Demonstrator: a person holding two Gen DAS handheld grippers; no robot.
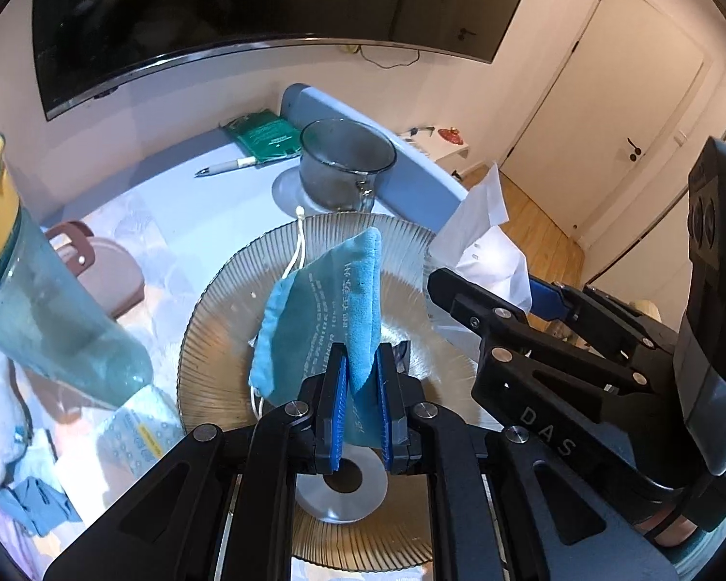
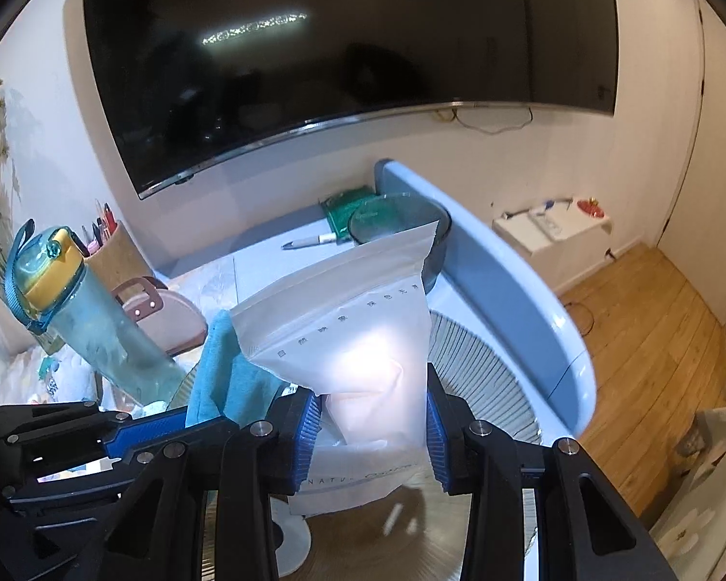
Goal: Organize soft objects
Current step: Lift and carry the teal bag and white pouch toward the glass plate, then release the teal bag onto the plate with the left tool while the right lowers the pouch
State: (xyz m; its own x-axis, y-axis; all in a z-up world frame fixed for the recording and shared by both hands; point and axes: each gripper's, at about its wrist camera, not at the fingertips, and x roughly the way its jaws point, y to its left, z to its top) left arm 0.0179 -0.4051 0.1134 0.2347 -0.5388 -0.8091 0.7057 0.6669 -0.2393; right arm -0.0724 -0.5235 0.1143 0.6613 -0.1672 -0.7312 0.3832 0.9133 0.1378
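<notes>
My left gripper (image 1: pixel 361 363) is shut on a teal drawstring cloth pouch (image 1: pixel 322 310) with pale printed lettering; the pouch stands up out of the jaws above a ribbed glass plate (image 1: pixel 218 319). A white cord (image 1: pixel 299 247) hangs from the pouch. My right gripper (image 2: pixel 373 404) is shut on a white plastic packet (image 2: pixel 353 319) of soft goods, held over the same plate (image 2: pixel 479 387). In the left wrist view the right gripper (image 1: pixel 489 290) sits to the right with the white packet (image 1: pixel 484 232). The teal pouch (image 2: pixel 218 373) shows left of the packet in the right wrist view.
A teal water bottle (image 1: pixel 38 300) with a yellow lid leans at the left. A glass mug (image 1: pixel 346 164), a pen (image 1: pixel 227 166) and a green packet (image 1: pixel 261 133) lie at the table's far side. A pink lidded box (image 2: pixel 169 314) and a pencil holder (image 2: pixel 116 252) stand behind the bottle.
</notes>
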